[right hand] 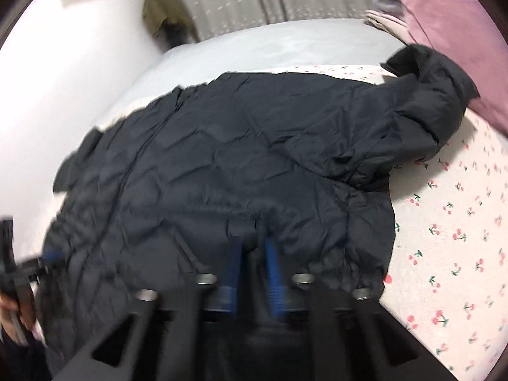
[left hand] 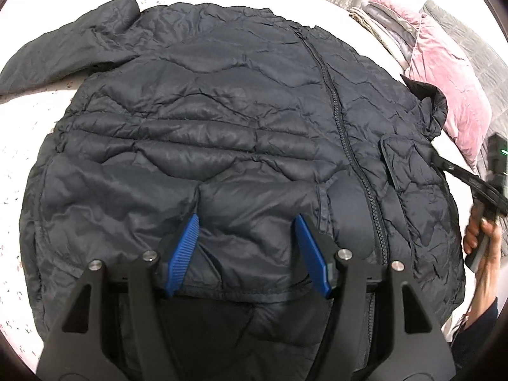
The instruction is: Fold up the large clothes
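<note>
Left wrist view: dark quilted jacket (left hand: 222,146) spread zip-up on a cherry-print sheet (left hand: 19,216). Left gripper (left hand: 247,238), blue pads well apart, a puffed fold of the jacket's near hem between them; whether the pads press it cannot be told.

Right wrist view (blurred): right gripper (right hand: 252,254), pads nearly together, pinching a ridge of jacket fabric at the hem. Pink pillow (right hand: 444,16) behind.
</note>
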`<state>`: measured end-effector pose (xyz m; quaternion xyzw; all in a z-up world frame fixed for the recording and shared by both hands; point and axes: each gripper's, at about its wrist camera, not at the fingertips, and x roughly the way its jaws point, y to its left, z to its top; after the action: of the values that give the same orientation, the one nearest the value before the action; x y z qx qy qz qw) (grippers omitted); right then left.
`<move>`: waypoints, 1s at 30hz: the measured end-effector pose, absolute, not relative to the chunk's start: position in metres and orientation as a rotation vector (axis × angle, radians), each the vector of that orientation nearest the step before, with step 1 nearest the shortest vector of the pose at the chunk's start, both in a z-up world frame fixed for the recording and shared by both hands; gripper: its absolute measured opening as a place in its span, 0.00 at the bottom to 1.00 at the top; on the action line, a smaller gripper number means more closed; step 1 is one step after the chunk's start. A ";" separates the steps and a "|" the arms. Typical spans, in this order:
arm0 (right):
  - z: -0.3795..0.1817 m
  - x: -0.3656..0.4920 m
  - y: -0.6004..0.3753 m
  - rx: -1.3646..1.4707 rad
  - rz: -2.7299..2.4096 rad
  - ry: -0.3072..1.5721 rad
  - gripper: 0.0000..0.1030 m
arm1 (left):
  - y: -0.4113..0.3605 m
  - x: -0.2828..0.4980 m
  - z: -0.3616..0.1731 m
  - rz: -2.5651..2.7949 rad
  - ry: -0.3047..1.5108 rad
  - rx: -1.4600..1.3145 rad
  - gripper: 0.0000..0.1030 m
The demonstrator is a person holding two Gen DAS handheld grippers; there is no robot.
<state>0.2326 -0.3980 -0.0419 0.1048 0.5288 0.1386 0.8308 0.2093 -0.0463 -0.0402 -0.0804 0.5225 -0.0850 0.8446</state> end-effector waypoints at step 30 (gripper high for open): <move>-0.003 0.155 -0.284 -0.129 0.392 1.159 0.82 | -0.056 0.202 -0.040 -0.142 1.074 -0.091 0.63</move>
<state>0.1548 -0.2837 -0.0028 -0.0606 0.5438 0.1837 0.8166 0.2020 -0.0563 -0.0401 -0.0434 0.5110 -0.0675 0.8559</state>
